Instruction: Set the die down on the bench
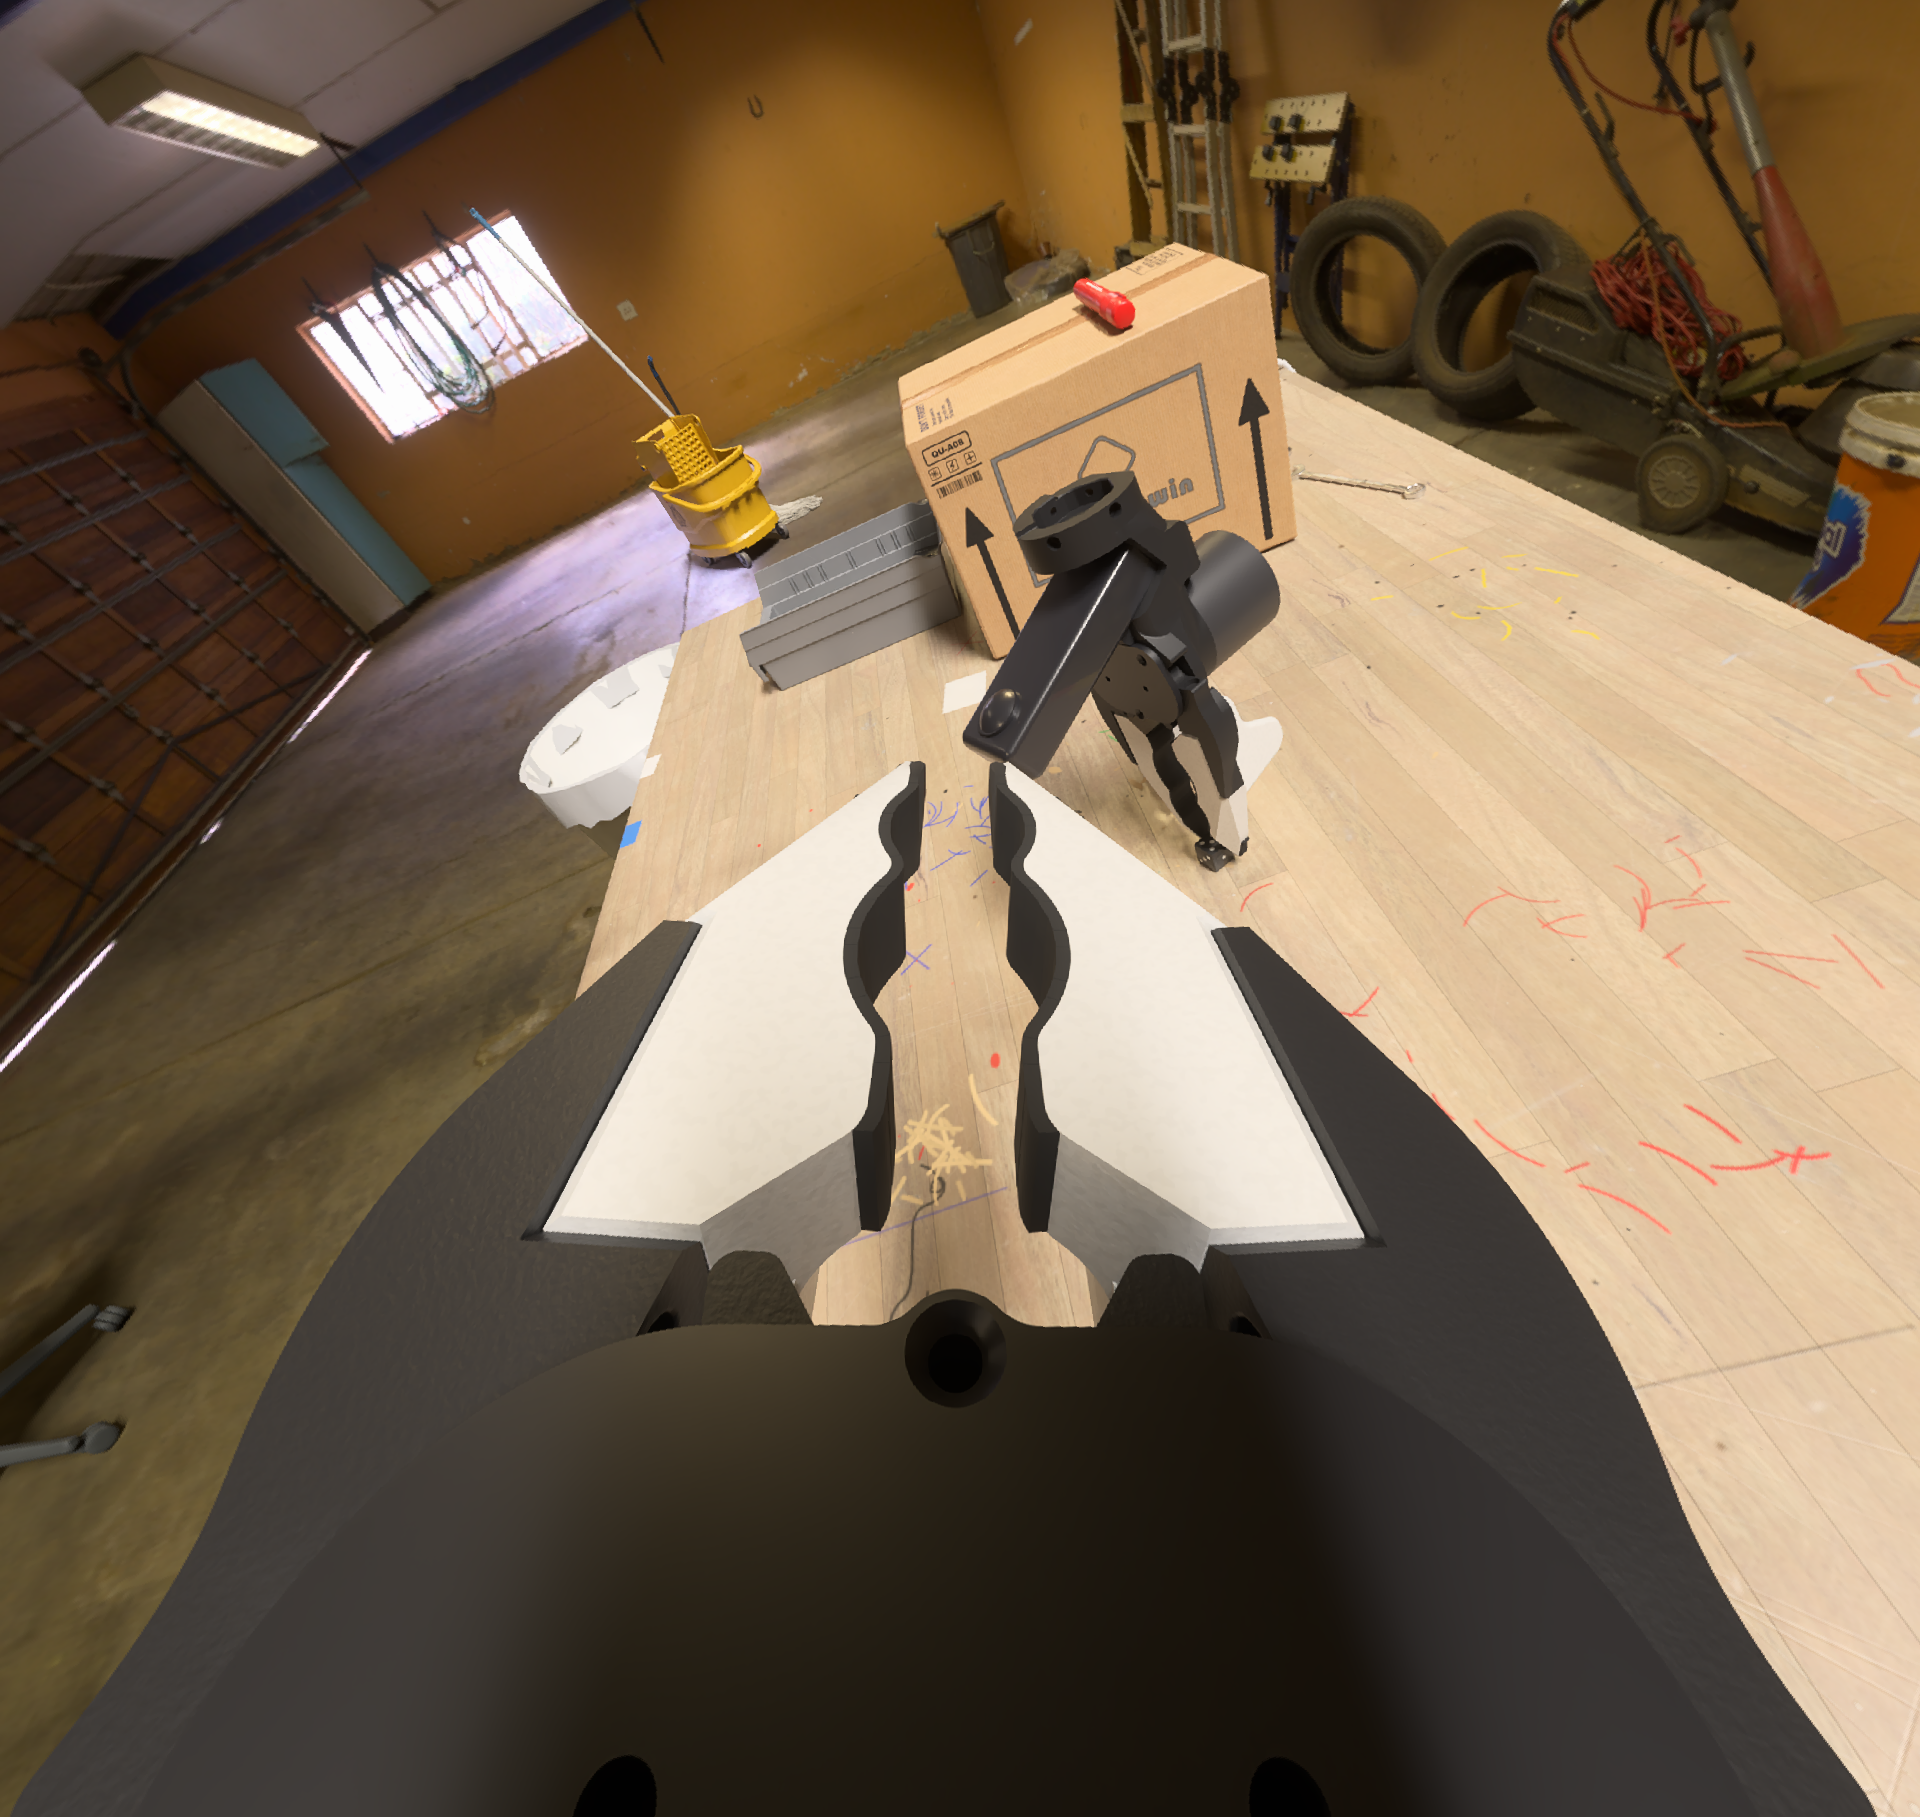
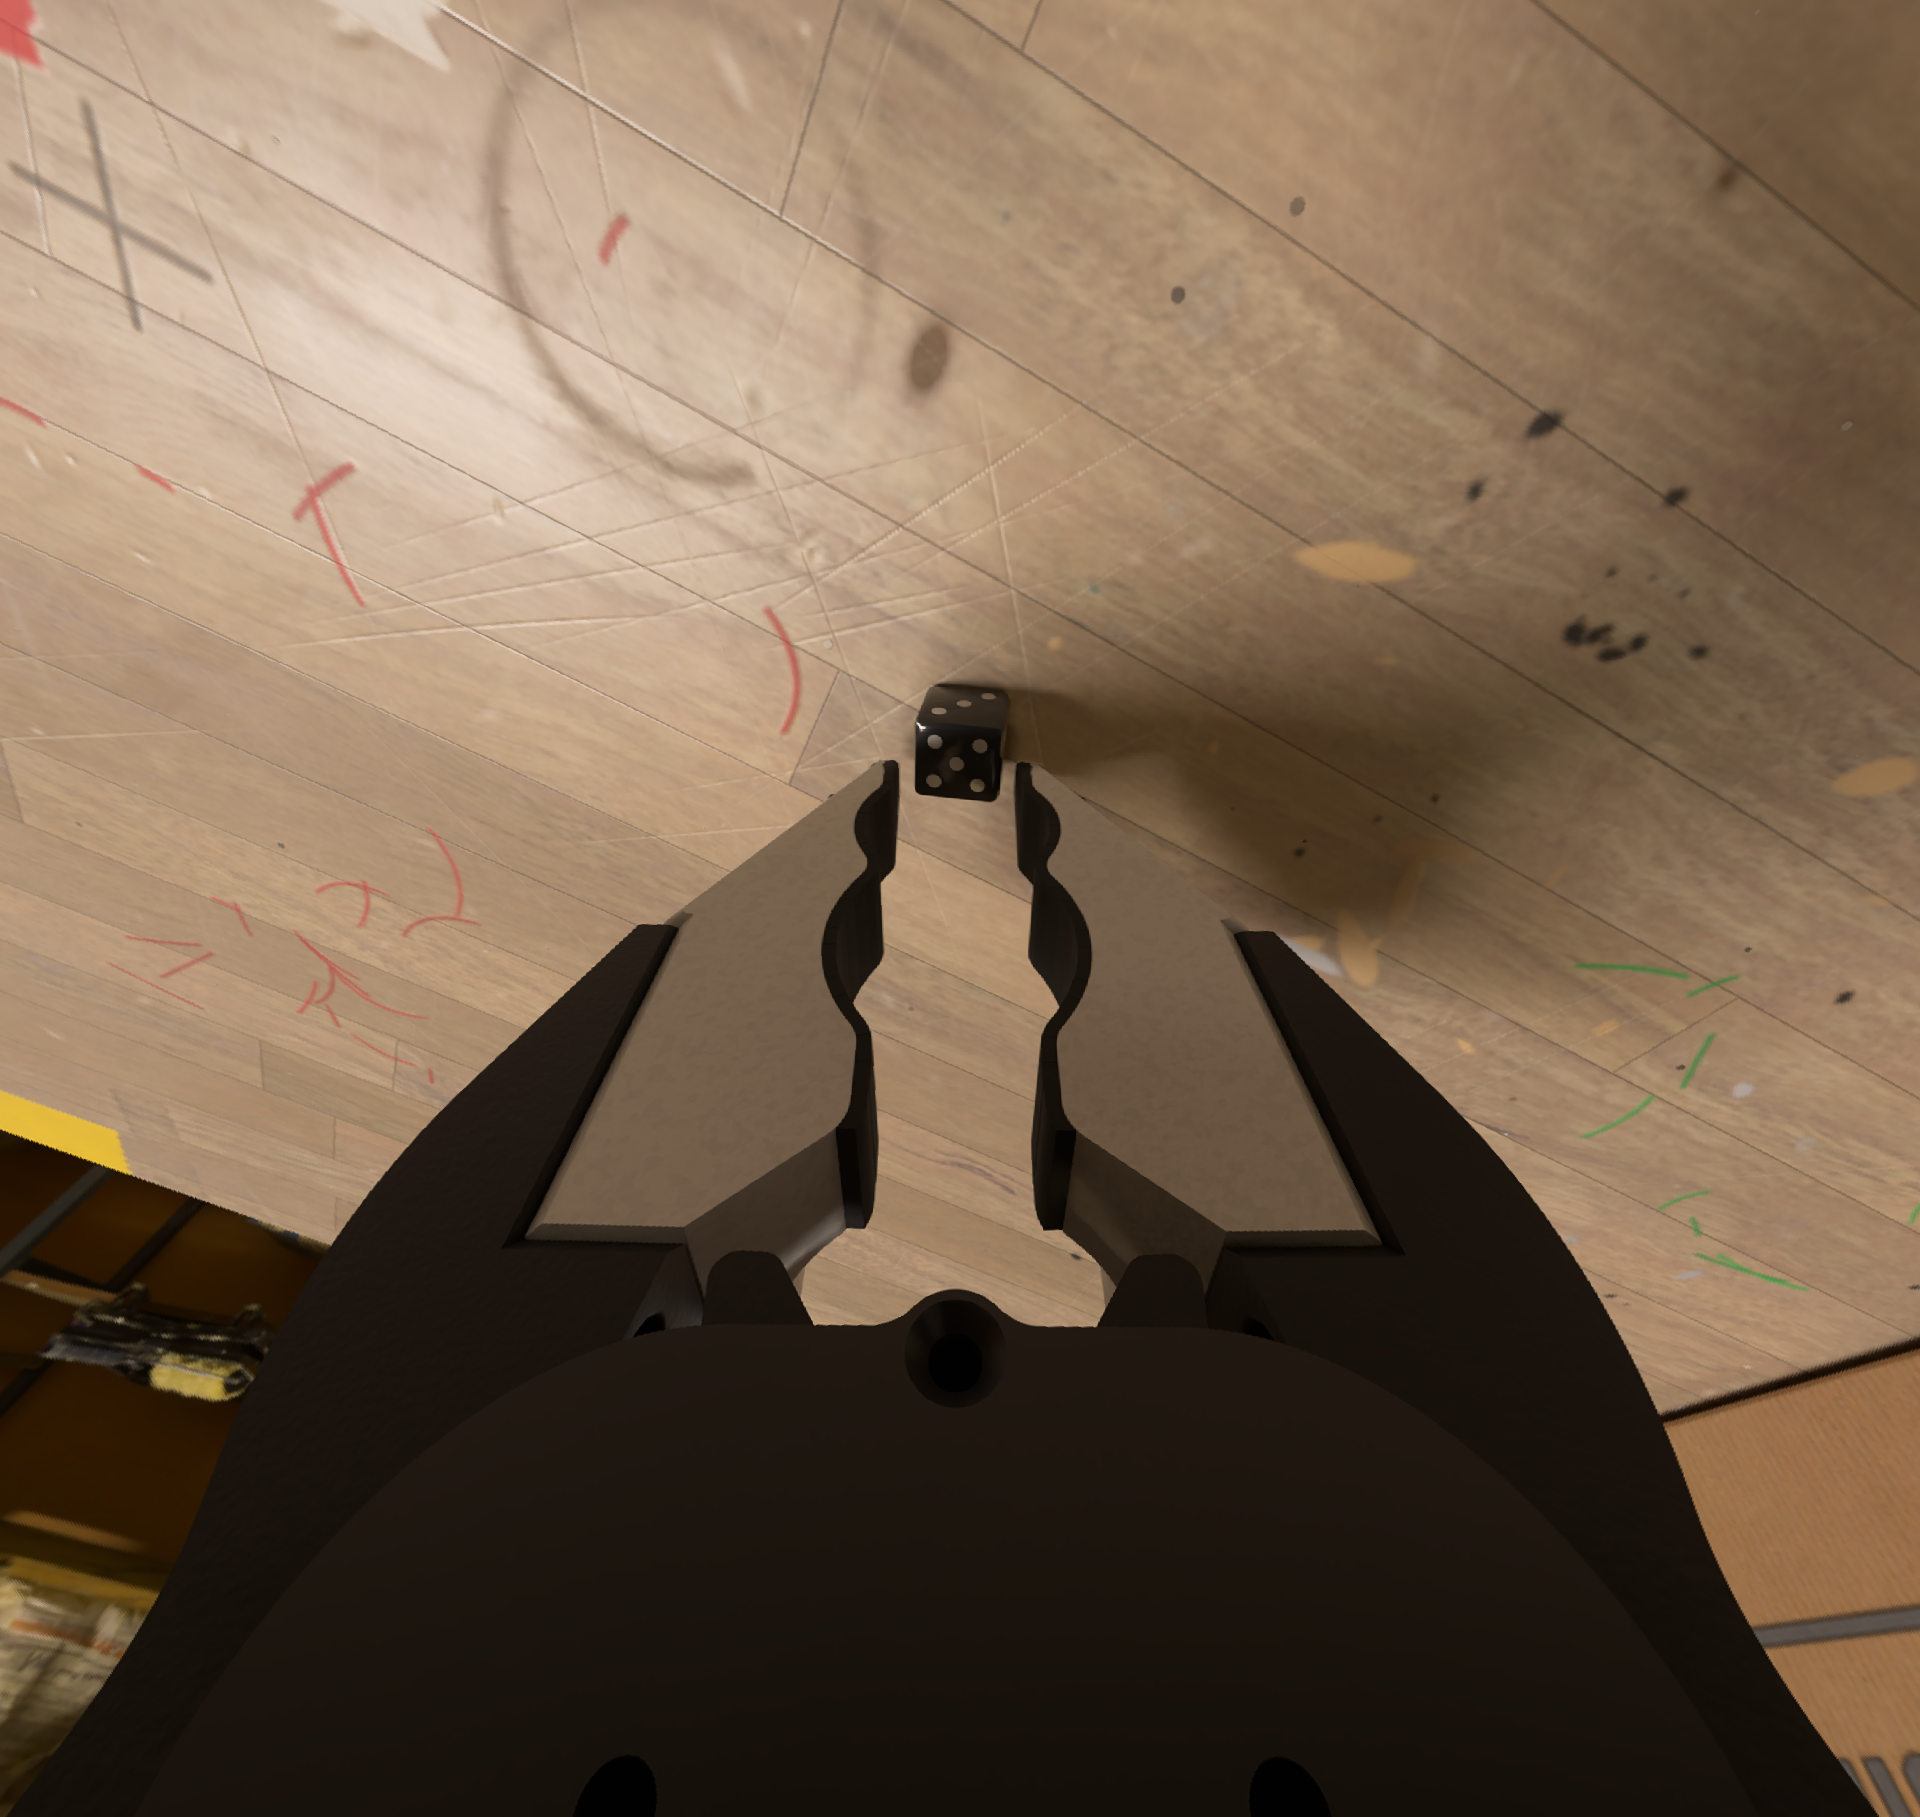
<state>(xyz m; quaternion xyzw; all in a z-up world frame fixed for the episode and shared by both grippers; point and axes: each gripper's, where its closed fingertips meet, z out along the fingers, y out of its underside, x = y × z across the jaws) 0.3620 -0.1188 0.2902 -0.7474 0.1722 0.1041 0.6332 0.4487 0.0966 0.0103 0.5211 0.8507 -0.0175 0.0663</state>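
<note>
The die (image 2: 960,755) was judged to be very light, hard and smooth, so it could roll or skip away if bumped. The best hold was thought to be on two flat sides facing away from each other, with the corners left alone. It was seen as a small black cube with white dots and rounded edges.

It was found on the wooden desk (image 2: 1351,261), just past the tips of the right tongs (image 2: 954,780). These tongs were spread apart, with nothing pinched. The left tongs (image 1: 956,780) were a little apart and empty, well back from the die.
</note>
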